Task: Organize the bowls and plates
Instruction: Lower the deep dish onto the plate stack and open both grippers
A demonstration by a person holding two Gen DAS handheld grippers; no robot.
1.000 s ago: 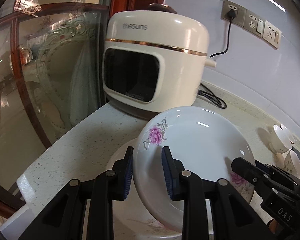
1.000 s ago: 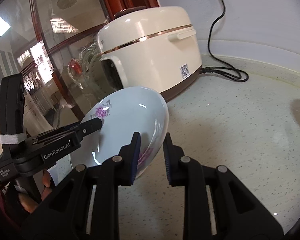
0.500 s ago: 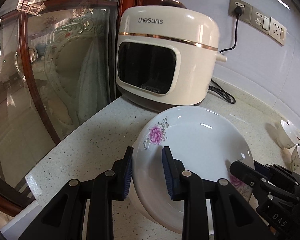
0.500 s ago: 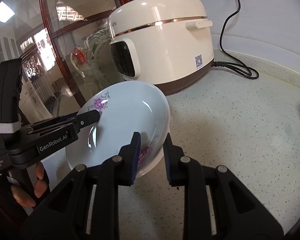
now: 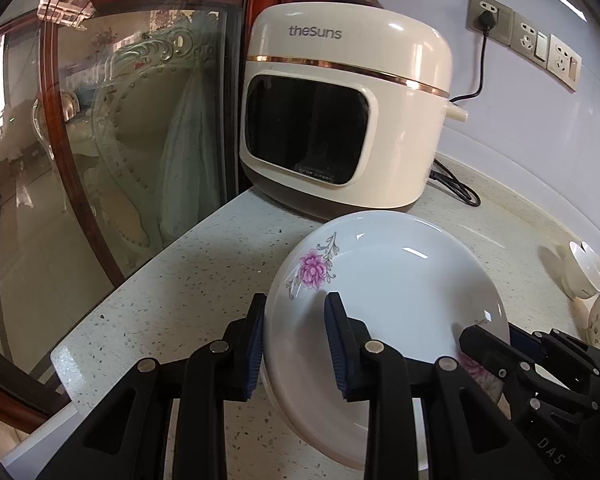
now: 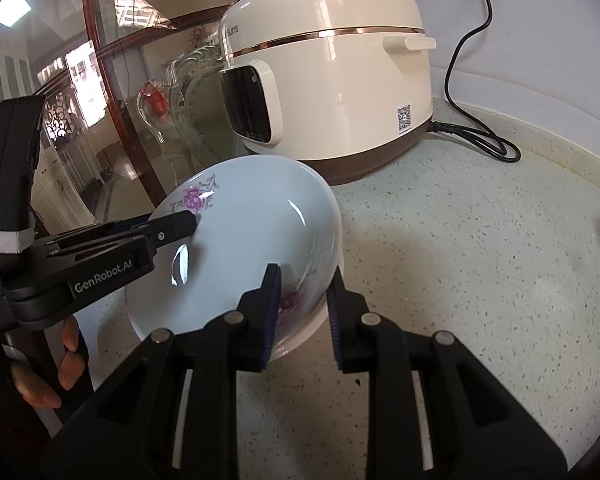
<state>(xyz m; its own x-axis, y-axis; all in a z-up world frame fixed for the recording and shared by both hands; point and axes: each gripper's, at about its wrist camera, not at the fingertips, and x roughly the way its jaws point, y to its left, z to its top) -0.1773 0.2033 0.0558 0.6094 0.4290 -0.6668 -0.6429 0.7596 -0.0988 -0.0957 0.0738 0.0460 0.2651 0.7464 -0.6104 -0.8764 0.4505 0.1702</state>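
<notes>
**Two grippers on one tilted plate**

One floral plate is held tilted just above the speckled counter, in front of the rice cooker. The left gripper clamps its near rim; the right gripper clamps the opposite rim. Risk, in my judgement: glazed rims may slip from the pads if either hand twists or eases unevenly, chipping the plate against the counter. Small cups stand well clear.

Rice cooker: brand "thesuns" on lid front, grey lettering; QR code sticker low on side, not decodable. Left tongs: "GenRobot.AI" in white on body. Right tongs: "DAS" on housing, remainder cut off.
</notes>
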